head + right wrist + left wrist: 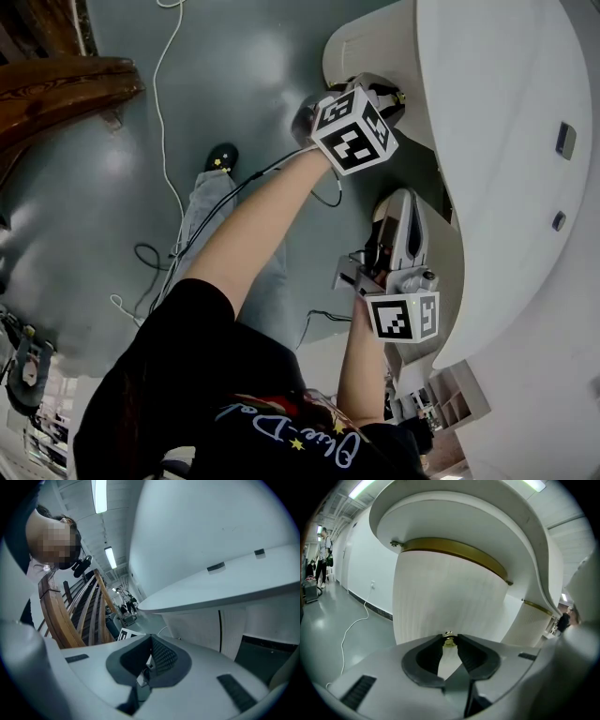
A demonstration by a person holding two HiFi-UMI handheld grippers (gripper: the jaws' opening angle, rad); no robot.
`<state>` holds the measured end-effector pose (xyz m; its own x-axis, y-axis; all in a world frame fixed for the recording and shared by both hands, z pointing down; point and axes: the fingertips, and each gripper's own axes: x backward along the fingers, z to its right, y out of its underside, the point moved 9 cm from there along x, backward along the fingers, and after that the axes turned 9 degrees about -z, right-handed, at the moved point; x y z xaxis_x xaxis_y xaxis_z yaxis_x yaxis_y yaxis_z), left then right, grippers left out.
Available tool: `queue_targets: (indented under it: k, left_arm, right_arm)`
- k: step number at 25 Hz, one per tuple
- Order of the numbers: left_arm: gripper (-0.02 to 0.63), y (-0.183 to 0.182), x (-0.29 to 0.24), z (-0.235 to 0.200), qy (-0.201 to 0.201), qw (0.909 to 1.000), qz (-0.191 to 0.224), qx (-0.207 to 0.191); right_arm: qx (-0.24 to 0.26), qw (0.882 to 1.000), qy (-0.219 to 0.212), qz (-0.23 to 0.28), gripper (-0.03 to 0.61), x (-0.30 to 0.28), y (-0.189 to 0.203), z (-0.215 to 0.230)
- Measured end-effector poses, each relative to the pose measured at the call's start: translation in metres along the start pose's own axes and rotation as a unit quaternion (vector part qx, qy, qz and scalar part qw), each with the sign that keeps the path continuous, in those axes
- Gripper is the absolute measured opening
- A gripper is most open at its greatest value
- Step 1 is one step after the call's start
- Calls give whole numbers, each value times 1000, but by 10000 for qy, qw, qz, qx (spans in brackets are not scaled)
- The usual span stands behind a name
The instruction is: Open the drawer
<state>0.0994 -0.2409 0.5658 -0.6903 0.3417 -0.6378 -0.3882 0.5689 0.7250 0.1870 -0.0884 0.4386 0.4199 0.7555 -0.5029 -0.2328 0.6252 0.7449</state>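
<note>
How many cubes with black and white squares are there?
2. One marker cube sits up high beside the white counter; the other cube is lower down, above the person's arm. More could be hidden.

From my screen the drawer front reads as matt white with fine vertical ribbing. The small knob on it is shiny brass-coloured metal, and so is the band above. The left gripper is smooth, matt pale grey plastic. On the right gripper the pads look like dark rubber, one of them cross-hatched. The floor is glossy grey, the rail polished brown wood, the person's T-shirt black cloth.
</note>
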Motion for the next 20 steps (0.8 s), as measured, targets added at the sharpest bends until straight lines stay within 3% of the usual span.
queue_targets:
  k: [20]
  left_arm:
    - [98, 19, 21, 5, 39, 9998, -192, 37]
  right_arm:
    - [16, 10000, -68, 31, -2, -7, 4, -17]
